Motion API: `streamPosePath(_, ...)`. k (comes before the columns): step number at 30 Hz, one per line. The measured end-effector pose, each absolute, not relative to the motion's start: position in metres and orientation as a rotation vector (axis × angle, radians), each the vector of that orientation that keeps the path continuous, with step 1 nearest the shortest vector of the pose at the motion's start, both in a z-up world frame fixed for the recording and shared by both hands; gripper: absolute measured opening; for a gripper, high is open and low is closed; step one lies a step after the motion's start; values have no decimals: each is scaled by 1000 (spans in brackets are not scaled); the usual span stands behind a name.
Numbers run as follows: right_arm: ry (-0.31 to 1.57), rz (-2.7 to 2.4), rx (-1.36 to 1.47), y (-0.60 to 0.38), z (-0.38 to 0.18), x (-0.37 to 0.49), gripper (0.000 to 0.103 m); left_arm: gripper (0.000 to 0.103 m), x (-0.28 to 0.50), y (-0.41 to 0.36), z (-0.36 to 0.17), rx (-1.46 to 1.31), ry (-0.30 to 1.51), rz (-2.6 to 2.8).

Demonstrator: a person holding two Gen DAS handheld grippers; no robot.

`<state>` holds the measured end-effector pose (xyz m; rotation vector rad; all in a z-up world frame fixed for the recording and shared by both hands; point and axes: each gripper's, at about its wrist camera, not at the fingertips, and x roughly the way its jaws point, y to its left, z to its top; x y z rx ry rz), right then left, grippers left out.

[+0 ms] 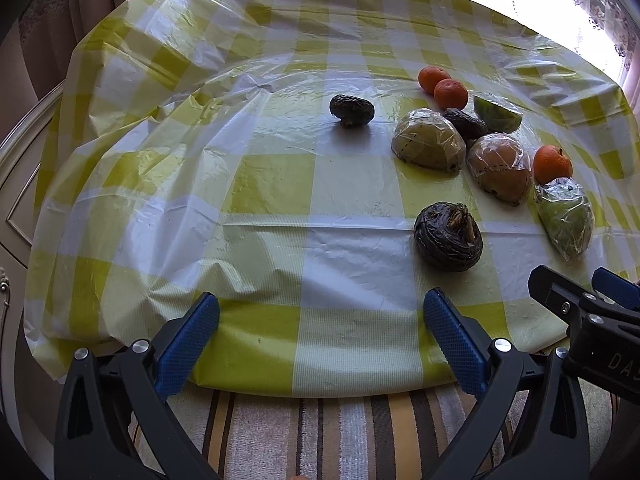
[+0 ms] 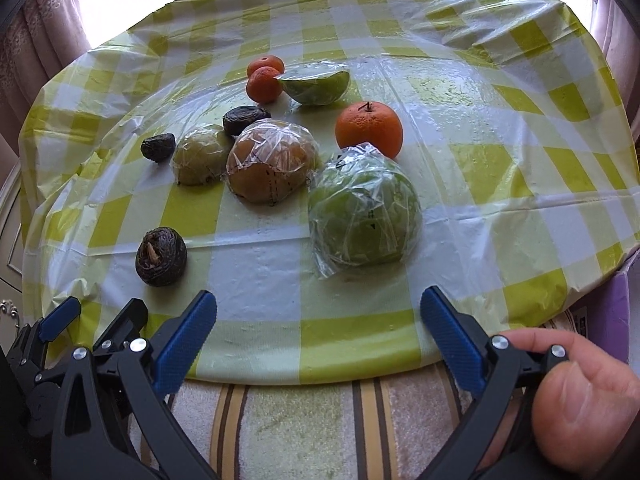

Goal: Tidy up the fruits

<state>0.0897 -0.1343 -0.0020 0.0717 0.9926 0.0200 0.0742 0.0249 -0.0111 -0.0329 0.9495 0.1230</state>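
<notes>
Hovering just short of the near edge of the surface (image 1: 260, 184), both grippers stand with their blue pads wide apart and nothing between them. The left gripper (image 1: 320, 336) looks out over a mostly bare stretch of checked cloth; the right gripper (image 2: 318, 332) faces the fruit directly.

In the right wrist view the wrapped green fruit (image 2: 364, 216) sits just above centre of the frame, straight ahead of the open pads and nearer than anything else. It looks roughly round, so no long axis governs the approach. Behind it, almost touching, is a large orange (image 2: 369, 128). Left of these lie a wrapped brown fruit (image 2: 270, 160) and a wrapped yellow-green fruit (image 2: 200, 156), side by side and touching. Two small oranges (image 2: 264, 78) and a wrapped green wedge (image 2: 316, 86) are at the upper centre.

A dark wrinkled fruit (image 1: 448, 236) lies alone at the right of centre in the left wrist view, ahead and to the right of the left gripper. A second one (image 1: 352, 110) sits farther back near the middle, well apart from the rest. A third (image 1: 466, 122) is tucked among the wrapped fruit.

Judging from this layout, the right gripper is nearer the wrapped green fruit and needs only a straight reach forward. The loose wrap could slip under the pads.

A hand (image 2: 580, 400) holds the right gripper at the lower right of its view.
</notes>
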Motion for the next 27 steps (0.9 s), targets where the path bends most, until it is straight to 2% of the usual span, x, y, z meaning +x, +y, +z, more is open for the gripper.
streamPosePath(14, 998, 14, 64, -133, -2, 90, 102, 99, 75, 24, -11, -25, 947, 127)
streamPosePath(27, 1026, -94, 6, -136, -6, 94, 102, 99, 71, -1, -4, 174, 908, 215)
